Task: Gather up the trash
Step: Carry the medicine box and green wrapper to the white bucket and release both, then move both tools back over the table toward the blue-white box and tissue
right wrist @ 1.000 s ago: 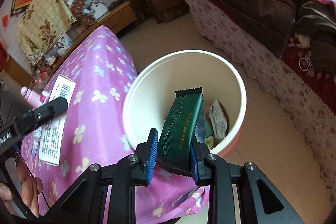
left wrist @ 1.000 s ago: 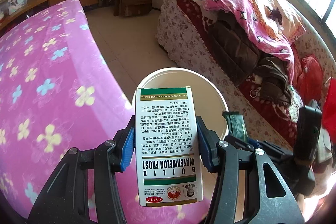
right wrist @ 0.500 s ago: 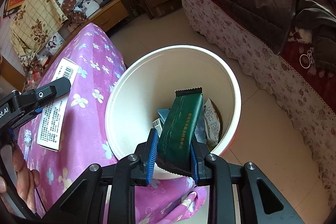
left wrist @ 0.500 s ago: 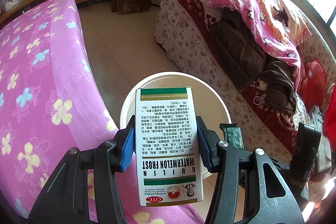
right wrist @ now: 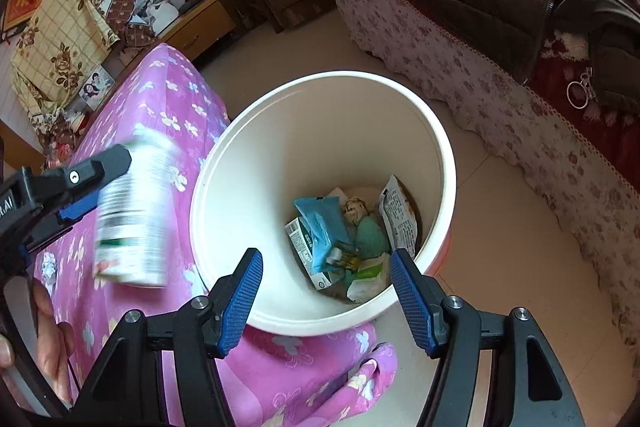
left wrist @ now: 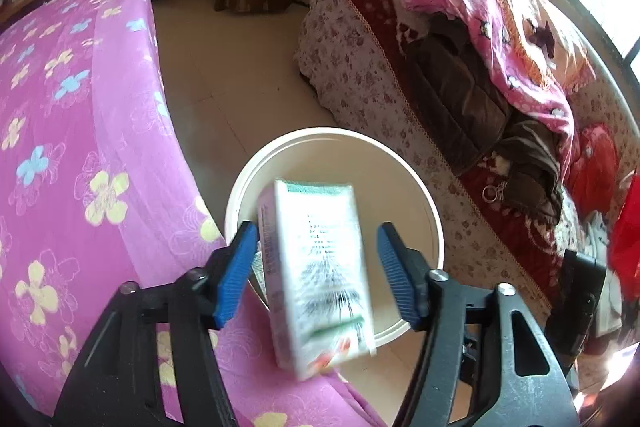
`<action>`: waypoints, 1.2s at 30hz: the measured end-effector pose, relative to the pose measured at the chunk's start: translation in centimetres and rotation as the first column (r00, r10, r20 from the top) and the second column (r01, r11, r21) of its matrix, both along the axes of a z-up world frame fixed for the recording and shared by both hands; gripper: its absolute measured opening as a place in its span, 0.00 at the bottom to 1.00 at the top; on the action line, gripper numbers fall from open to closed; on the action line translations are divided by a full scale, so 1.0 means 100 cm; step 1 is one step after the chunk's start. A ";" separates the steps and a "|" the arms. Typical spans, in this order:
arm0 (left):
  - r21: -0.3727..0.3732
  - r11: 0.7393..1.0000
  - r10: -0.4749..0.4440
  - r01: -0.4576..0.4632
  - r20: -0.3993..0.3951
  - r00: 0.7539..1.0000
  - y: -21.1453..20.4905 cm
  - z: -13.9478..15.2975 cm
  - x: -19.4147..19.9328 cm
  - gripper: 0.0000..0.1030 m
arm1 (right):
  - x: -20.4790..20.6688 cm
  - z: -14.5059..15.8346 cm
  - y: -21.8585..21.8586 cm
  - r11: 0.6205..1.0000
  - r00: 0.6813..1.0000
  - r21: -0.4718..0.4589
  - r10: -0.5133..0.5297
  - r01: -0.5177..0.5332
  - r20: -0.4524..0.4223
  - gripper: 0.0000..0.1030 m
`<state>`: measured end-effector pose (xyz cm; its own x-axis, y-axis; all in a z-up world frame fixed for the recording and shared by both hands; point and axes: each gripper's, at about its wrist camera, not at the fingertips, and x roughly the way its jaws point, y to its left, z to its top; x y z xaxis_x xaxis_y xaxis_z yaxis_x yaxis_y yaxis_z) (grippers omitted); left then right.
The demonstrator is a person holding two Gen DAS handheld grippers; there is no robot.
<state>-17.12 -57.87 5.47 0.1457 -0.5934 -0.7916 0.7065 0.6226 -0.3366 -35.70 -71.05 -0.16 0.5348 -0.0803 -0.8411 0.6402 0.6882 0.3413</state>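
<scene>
Our left gripper point(left wrist: 316, 273) stood spread, the blurred white box point(left wrist: 316, 275) loose between its jaws, long axis pointing ahead over the near rim of the white bin point(right wrist: 320, 319). Our right gripper point(right wrist: 326, 297), also spread and empty, hung above the bin's mouth.

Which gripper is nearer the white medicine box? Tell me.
Left. The left gripper straddles the white medicine box, jaws open; the right gripper hangs over the bucket, apart from it.
</scene>
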 end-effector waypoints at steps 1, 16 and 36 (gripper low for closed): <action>-0.004 1.000 0.006 -0.006 -0.003 1.000 0.002 0.001 0.001 0.62 | 0.000 0.001 0.002 1.000 1.000 -0.002 0.003 -0.003 0.001 0.62; 0.063 0.995 0.067 -0.076 0.129 0.989 0.044 0.014 -0.007 0.62 | 0.009 0.026 0.036 0.996 0.998 -0.063 0.058 -0.056 0.025 0.62; 0.071 0.979 0.175 -0.192 0.200 0.964 0.141 0.027 -0.008 0.62 | 0.031 0.070 0.094 0.976 0.993 -0.192 0.114 -0.105 0.038 0.62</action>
